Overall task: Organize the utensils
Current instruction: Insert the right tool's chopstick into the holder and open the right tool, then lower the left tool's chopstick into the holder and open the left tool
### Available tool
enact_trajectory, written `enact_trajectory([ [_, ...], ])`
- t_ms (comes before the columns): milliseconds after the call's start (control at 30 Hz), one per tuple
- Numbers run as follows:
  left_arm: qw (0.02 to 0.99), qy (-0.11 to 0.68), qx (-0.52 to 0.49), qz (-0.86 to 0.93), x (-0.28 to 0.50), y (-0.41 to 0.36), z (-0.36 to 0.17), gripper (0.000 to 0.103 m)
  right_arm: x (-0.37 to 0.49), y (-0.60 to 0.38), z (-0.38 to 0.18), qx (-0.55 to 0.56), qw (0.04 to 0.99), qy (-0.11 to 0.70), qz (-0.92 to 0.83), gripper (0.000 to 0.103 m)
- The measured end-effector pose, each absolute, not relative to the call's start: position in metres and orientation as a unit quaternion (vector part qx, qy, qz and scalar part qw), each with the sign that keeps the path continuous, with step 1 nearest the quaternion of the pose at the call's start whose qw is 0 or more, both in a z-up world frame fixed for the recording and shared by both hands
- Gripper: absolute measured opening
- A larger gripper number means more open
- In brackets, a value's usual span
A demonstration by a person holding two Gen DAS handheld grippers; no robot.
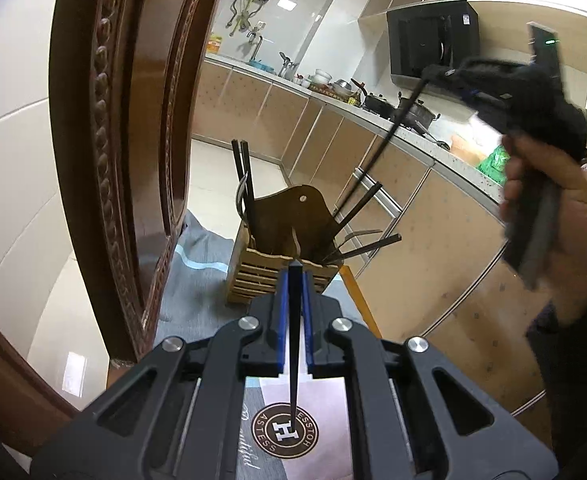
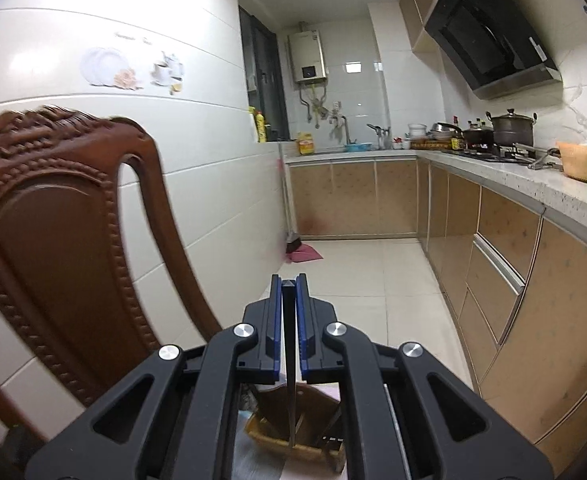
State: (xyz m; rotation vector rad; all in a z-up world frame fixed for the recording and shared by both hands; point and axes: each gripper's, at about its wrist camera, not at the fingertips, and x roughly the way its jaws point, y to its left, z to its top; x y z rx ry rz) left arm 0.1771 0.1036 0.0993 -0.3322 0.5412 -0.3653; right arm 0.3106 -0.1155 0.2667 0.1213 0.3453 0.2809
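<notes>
Both hand-held grippers clamp a black chopstick: left (image 1: 296, 270), right (image 2: 289, 282). Lower tips-first into the slatted wooden holder (image 1: 253, 276), one by one.

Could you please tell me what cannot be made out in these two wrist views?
- Left wrist view: the right gripper and its thin black chopstick are motion-blurred.
- Right wrist view: the slatted wooden utensil holder is mostly hidden behind that gripper's own body; its contents are unreadable.
- Left wrist view: the left gripper covers the holder's front rim.
- Countertop dishes: too small to identify.
</notes>
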Motion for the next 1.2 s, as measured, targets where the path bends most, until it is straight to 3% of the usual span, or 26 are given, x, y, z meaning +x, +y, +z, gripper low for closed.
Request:
enact_trajectory([
  [300,0.939,0.249,-0.167,-0.169,0.178,0.105,0.102,0.006,0.350,-0.122,0.175,0.080,0.960,0.231,0.134,0.009],
  [333,0.940,0.246,-0.166,-0.167,0.177,0.106,0.103,0.006,0.346,-0.125,0.168,0.085,0.957,0.239,0.140,0.015],
  [400,0.944,0.237,-0.167,-0.159,0.177,0.108,0.106,0.006,0.329,-0.138,0.161,0.098,0.956,0.235,0.145,0.046],
  [433,0.946,0.232,-0.167,-0.154,0.177,0.110,0.111,0.006,0.304,-0.153,0.158,0.113,0.961,0.211,0.136,0.073],
  [467,0.948,0.224,-0.166,-0.150,0.179,0.111,0.117,0.006,0.282,-0.165,0.155,0.124,0.966,0.188,0.130,0.088],
  [500,0.953,0.211,-0.166,-0.142,0.179,0.113,0.126,0.006,0.263,-0.175,0.152,0.132,0.968,0.170,0.126,0.092],
  [733,0.968,0.152,-0.165,-0.116,0.210,0.110,0.196,0.006,0.160,-0.243,0.076,0.159,0.968,0.181,0.065,0.094],
  [800,0.972,0.139,-0.157,-0.108,0.224,0.104,0.212,0.006,0.163,-0.255,0.060,0.199,0.951,0.226,0.071,0.094],
  [900,0.974,0.130,-0.152,-0.101,0.245,0.097,0.228,0.006,0.167,-0.264,0.057,0.206,0.950,0.225,0.072,0.094],
  [1200,0.970,0.166,-0.161,-0.079,0.323,0.085,0.199,0.006,0.175,-0.265,0.047,0.199,0.946,0.243,0.084,0.094],
])
